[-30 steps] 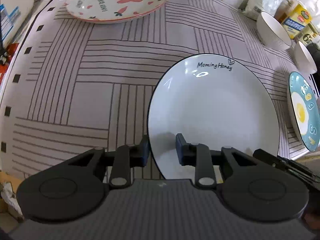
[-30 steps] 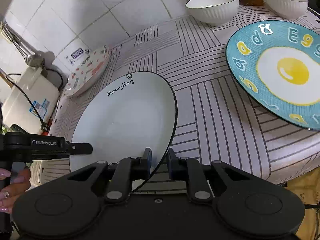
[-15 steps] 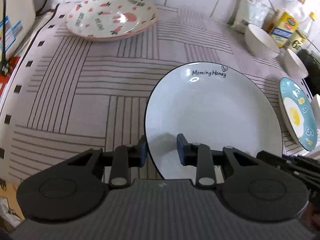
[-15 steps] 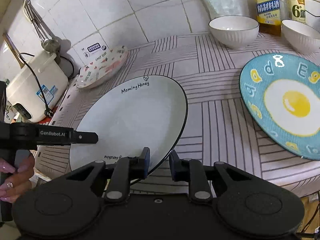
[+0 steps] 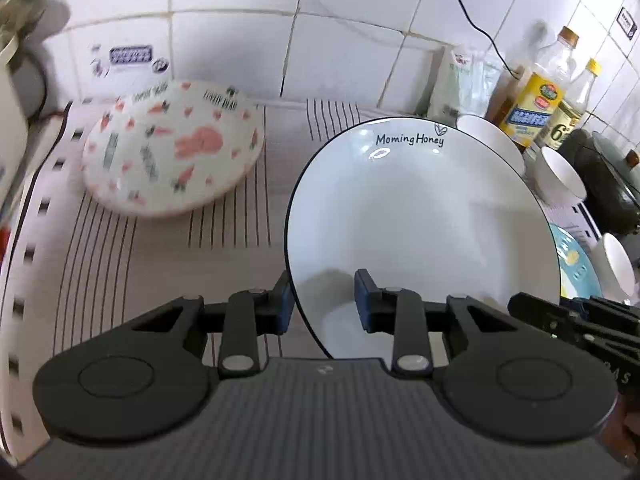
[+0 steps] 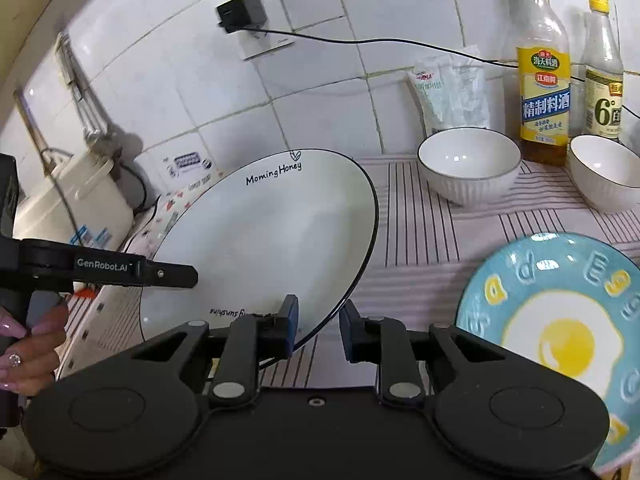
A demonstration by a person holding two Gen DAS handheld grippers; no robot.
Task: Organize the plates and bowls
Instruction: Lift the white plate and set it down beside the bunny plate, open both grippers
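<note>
Carrying the white plate [image 5: 420,216] off the striped cloth [image 5: 168,264], both grippers on its near rim. Left-wrist view, left to right: carrot-print plate [image 5: 172,152] sits at upper left on the cloth, tilted toward the tiled wall; white plate fills centre and right, raised and tipped up away from the camera, "Morning Honey" text at its far edge. Left gripper [image 5: 325,300] straddles the plate's left rim, one finger outside, one over the face; the gap looks wide, so whether it truly pinches I cannot tell. Right gripper [image 6: 316,320] in its own view likewise brackets the rim at lower centre, fingers apart around the edge, contact unclear.

Key relation: carrot-print plate lies ahead and to the left of the held plate, left gripper nearer; likely stacking target.

Counts: three plates (white, carrot-print, blue egg plate [image 6: 560,320] at lower right), three white bowls [image 6: 468,164] along the right side, two bottles [image 6: 544,68] at the wall.
</note>
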